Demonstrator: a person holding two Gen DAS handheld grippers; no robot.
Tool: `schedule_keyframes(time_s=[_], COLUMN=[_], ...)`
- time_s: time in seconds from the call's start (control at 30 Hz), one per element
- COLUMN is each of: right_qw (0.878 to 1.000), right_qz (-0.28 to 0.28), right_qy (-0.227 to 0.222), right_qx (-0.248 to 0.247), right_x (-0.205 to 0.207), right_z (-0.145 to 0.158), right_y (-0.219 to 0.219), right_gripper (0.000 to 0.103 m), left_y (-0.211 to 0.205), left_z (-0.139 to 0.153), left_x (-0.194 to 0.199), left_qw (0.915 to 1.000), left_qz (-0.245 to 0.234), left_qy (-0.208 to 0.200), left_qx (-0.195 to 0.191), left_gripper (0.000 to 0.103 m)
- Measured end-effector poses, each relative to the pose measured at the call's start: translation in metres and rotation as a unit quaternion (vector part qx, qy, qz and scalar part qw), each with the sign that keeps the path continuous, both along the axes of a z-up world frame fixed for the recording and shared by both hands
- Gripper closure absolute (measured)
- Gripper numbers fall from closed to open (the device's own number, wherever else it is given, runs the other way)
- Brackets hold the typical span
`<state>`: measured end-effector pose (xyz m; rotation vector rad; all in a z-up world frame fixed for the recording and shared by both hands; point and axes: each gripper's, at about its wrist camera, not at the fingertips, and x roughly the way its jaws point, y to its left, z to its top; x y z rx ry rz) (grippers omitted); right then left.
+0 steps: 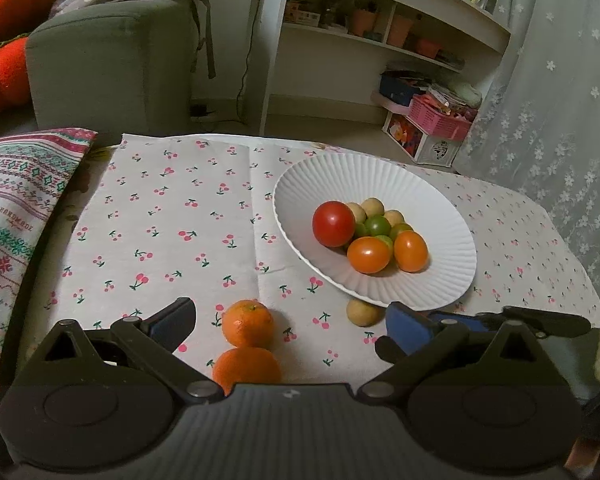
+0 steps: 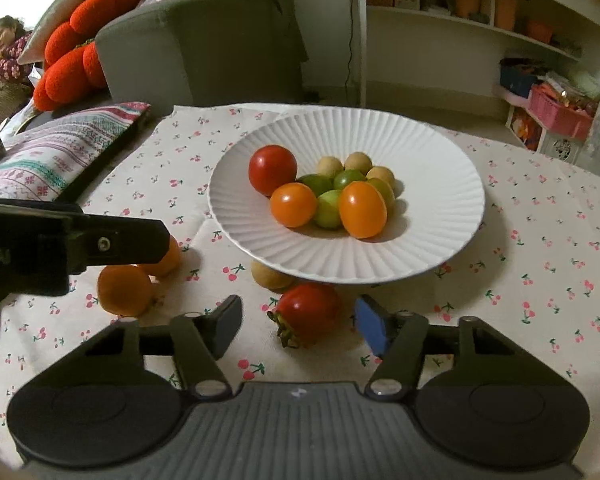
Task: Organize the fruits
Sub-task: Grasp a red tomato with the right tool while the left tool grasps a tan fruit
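A white ribbed plate (image 1: 380, 284) (image 2: 340, 264) on the cherry-print cloth holds a red tomato (image 1: 333, 223), two orange tomatoes, some green fruits and small tan ones. Two tangerines (image 1: 247, 322) (image 1: 246, 368) lie on the cloth between the wide-spread fingers of my left gripper (image 1: 290, 312), which touch neither. A small tan fruit (image 1: 363, 312) (image 2: 270, 276) rests at the plate's near rim. My right gripper (image 2: 298, 306) straddles a red tomato with a green calyx (image 2: 308, 314); a gap shows on both sides of it. The left gripper (image 2: 72, 248) also reaches in from the left edge of the right wrist view, over the tangerines (image 2: 124, 290).
A patterned cushion (image 1: 16, 216) lies along the table's left side. Behind stand a grey sofa (image 1: 112, 64) with red pillows, a white shelf unit (image 1: 380, 40) and a pink basket (image 1: 440, 120). A lace curtain (image 1: 560, 120) hangs at the right. A person (image 2: 4, 48) lies on the sofa.
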<state>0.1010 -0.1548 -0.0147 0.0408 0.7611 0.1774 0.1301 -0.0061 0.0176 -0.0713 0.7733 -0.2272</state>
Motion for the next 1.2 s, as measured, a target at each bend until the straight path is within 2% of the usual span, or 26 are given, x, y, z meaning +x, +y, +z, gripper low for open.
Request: schedule_keyframes(time_s=[0.1,0.37,0.57,0.73,0.87,0.97,1.07,1.1,1.13,1.2], right_qw=[1.0,1.0,0.998,0.996,0.997,0.997,0.997,0.997,0.997,0.998], right_qz=[0.003,-0.001,-0.053,-0.081,-0.077,-0.069,-0.068,-0.068,-0.068,-0.066], right_qy=[0.003,0.026,0.035,0.023,0.018,0.012,0.008,0.007,0.006,0.005], right_qx=[-0.001,0.005,0.01,0.018,0.021,0.021,0.022,0.022,0.021,0.019], right_x=[0.002,-0.003,-0.015,-0.016,-0.016,-0.017,-0.019,-0.019,-0.019,-0.019], right_z=[0.0,0.012,0.023,0.029,0.031,0.033,0.035,0.035,0.036,0.035], right_y=[0.001,-0.006,-0.038,-0.053,-0.051,-0.05,-0.053,-0.054,-0.055,-0.054], right_gripper=[0.068,0.07,0.07,0.07,0.07,0.07,0.07,0.07,0.07,0.07], left_y=[-0.002,-0.013,-0.037,-0.06,-0.066,-0.069,-0.069,-0.069,-0.069,-0.068], left_z=[-0.002,-0.004,-0.02,-0.038,-0.045,-0.05,-0.054,-0.053,-0.052,-0.052], left_x=[0.003,0.004,0.006,0.01,0.014,0.017,0.02,0.021,0.021,0.022], left_qw=[1.0,0.9992,0.9955,0.9903,0.9898,0.9897,0.9913,0.9916,0.9919,0.9926], left_qz=[-0.002,-0.022,-0.073,-0.104,-0.109,-0.113,-0.105,-0.104,-0.104,-0.102], left_qy=[0.001,-0.013,-0.007,-0.006,-0.024,-0.021,-0.014,-0.013,-0.012,-0.011], left_qx=[0.003,0.03,0.06,0.092,0.089,0.085,0.079,0.075,0.071,0.065], left_gripper=[0.012,0.014,0.03,0.042,0.049,0.06,0.076,0.087,0.092,0.092])
